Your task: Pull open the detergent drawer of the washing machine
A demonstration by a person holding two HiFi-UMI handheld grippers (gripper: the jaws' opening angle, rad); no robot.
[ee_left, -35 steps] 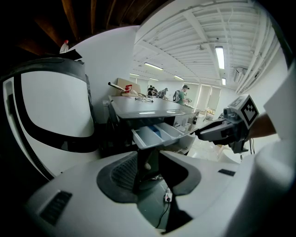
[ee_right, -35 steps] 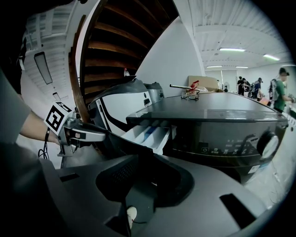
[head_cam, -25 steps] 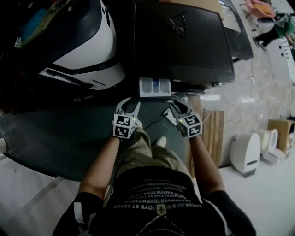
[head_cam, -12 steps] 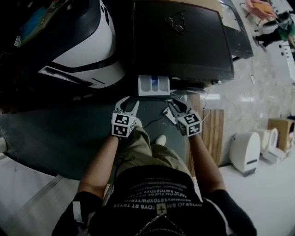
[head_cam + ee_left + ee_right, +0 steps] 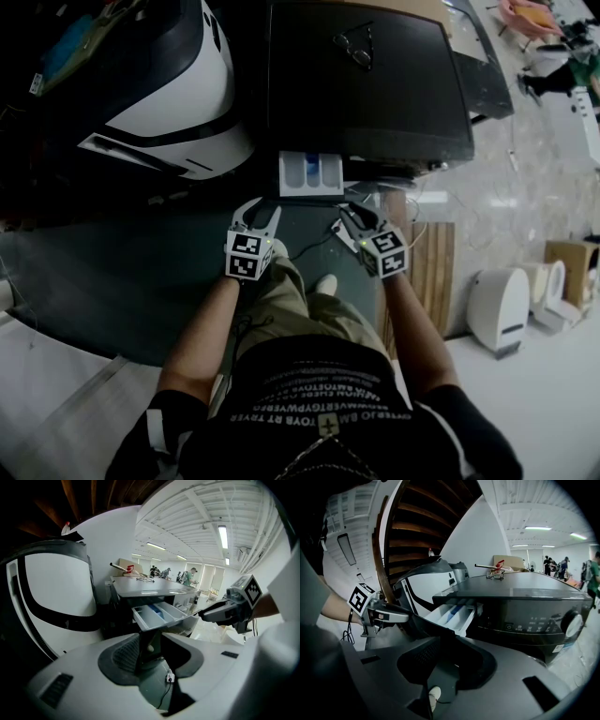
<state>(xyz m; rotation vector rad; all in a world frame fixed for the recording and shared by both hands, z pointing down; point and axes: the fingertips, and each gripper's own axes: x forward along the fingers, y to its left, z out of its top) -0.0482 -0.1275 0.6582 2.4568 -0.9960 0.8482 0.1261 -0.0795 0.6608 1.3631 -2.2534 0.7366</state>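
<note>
Fingers [image 5: 56, 681]: are spread wide on the left gripper [image 5: 258, 211] and right gripper [image 5: 354, 217]; nothing is held.
Detergent drawer [image 5: 311, 174]: is pulled out of the washing machine [image 5: 366, 94], just beyond both grippers.
Glasses [image 5: 354, 47]: are laid far on its top.

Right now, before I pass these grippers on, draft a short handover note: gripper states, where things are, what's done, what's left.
Left gripper: open, empty, just short of the drawer's front, not touching it.
Right gripper: open, empty, by the drawer's right front corner.
Detergent drawer: pulled out from the washing machine, compartments showing.
Done: the drawer is open.
Left: probably nothing, unless it should come out further.
</note>
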